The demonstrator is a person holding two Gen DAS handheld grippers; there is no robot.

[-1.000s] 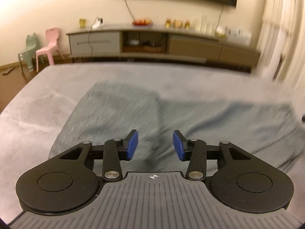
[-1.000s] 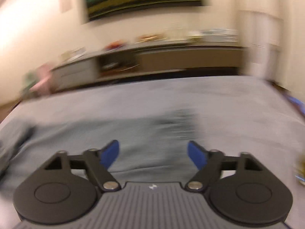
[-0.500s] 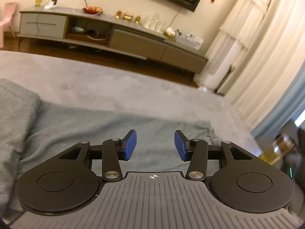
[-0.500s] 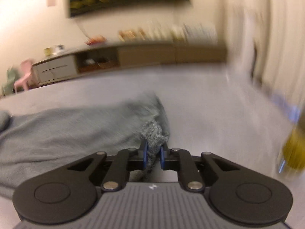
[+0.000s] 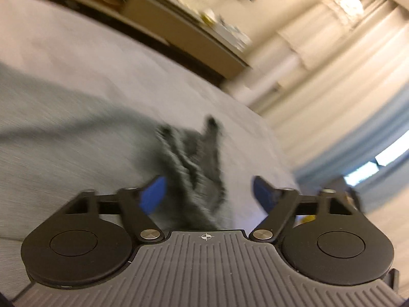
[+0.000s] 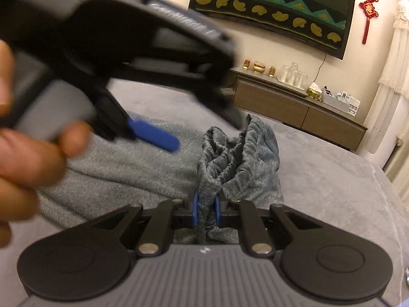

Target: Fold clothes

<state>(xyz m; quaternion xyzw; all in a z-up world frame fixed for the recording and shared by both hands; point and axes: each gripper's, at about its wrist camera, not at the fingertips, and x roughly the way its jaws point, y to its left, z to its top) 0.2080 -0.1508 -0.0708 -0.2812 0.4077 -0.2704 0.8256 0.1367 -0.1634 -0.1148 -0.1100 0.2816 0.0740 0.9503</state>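
A grey fleece garment [image 6: 122,168] lies spread over a grey bed cover [image 6: 332,179]. Its gathered elastic end [image 6: 237,151] is bunched and lifted, and my right gripper [image 6: 205,211] is shut on that bunch. In the left wrist view the same bunched end [image 5: 194,163] shows blurred between the wide-apart blue fingers [image 5: 153,194] of my open left gripper [image 5: 208,194]. In the right wrist view the left gripper [image 6: 202,128] hangs above the garment at upper left, a hand [image 6: 28,153] holding it; only one blue finger shows.
A long low cabinet [image 6: 301,107] with cups and small items runs along the far wall under a dark wall hanging [image 6: 271,7]. White curtains [image 5: 332,64] and a window stand at the right. The bed cover's edge [image 6: 391,192] drops off at the right.
My right gripper went from open to shut on the garment's end and lifted it. My left gripper swung right to that bunch and opened wider.
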